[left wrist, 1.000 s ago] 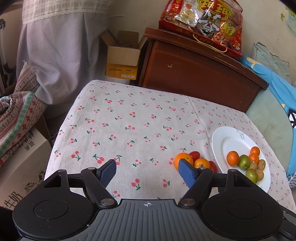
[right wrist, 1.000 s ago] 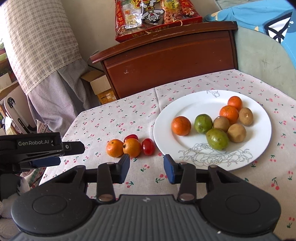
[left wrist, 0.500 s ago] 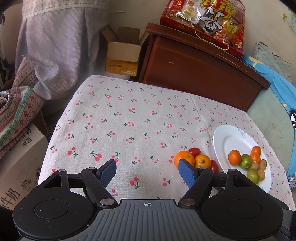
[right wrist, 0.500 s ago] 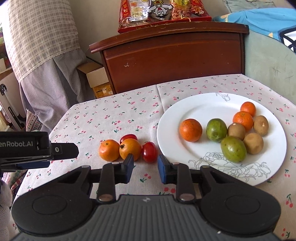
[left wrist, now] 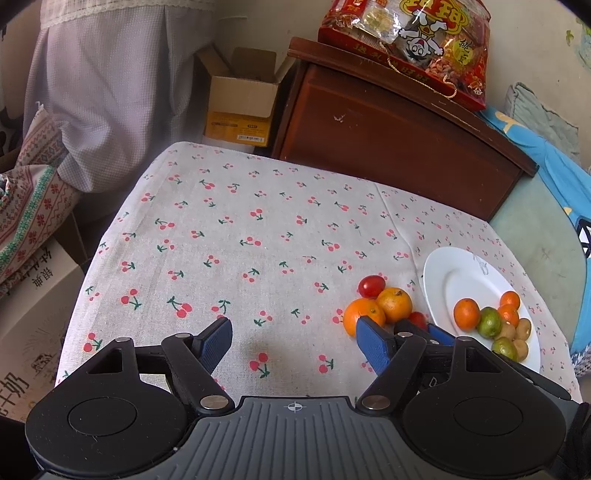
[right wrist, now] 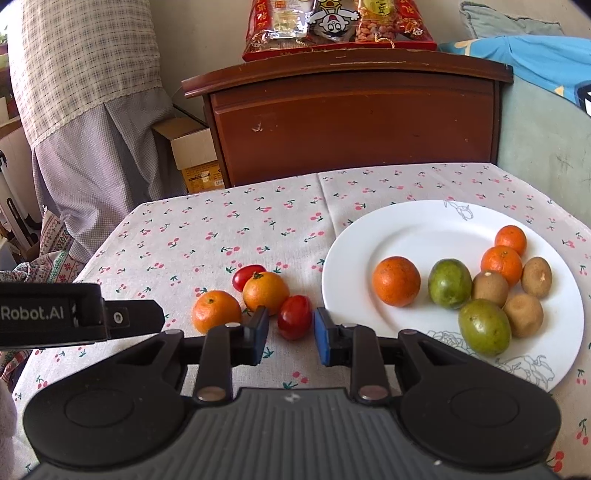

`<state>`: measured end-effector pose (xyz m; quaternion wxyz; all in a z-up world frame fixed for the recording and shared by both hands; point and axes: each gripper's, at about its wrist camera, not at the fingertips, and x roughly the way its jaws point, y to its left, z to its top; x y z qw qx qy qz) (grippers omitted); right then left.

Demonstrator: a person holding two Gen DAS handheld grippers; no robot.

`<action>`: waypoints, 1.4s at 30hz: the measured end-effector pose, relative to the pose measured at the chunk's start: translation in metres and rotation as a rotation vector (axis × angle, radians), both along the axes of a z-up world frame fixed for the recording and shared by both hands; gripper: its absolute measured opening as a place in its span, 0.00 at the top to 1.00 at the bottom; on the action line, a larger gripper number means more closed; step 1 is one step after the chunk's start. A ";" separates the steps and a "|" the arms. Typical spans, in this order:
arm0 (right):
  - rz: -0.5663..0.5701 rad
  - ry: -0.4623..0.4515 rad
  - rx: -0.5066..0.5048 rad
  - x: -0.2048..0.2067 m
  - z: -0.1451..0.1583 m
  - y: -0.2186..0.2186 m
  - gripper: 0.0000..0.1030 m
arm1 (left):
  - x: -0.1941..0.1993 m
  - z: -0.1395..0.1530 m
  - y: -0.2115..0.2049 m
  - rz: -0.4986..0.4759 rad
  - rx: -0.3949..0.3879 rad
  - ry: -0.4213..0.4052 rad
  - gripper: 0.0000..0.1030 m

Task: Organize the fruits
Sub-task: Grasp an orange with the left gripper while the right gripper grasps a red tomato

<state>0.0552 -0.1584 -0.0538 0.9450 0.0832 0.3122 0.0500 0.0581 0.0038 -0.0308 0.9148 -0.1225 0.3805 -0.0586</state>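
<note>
Two oranges (right wrist: 217,311) (right wrist: 266,292) and two red cherry tomatoes (right wrist: 294,322) (right wrist: 248,277) lie on the cherry-print cloth, left of a white plate (right wrist: 424,229) holding oranges, green fruits and brown kiwis. My right gripper (right wrist: 290,336) is open, its pads on either side of the near tomato without touching it. My left gripper (left wrist: 293,341) is open and empty over bare cloth, left of the fruit group (left wrist: 394,304); the plate (left wrist: 443,269) lies at its right.
A dark wooden cabinet (right wrist: 351,118) stands behind the table with a red snack bag (right wrist: 332,26) on top. A cardboard box (left wrist: 240,99) sits on the floor at the back left. Blue bedding (right wrist: 535,62) lies to the right.
My right gripper has moved forward and down to the near tomato, its jaws first narrowing, then widening a little around it. My left gripper has drifted slightly and stayed open.
</note>
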 end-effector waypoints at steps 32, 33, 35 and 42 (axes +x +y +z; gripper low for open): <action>-0.070 0.063 0.047 -0.048 0.005 -0.026 0.82 | 0.014 -0.018 -0.052 -0.127 0.091 -0.094 0.53; -0.073 0.065 0.051 -0.049 0.005 -0.027 0.82 | 0.015 -0.018 -0.053 -0.127 0.089 -0.095 0.55; -0.079 0.069 0.059 -0.050 0.005 -0.029 0.82 | 0.016 -0.019 -0.055 -0.138 0.094 -0.097 0.66; -0.097 0.070 0.067 -0.058 0.008 -0.035 0.82 | 0.009 -0.017 -0.060 -0.164 0.084 -0.087 0.72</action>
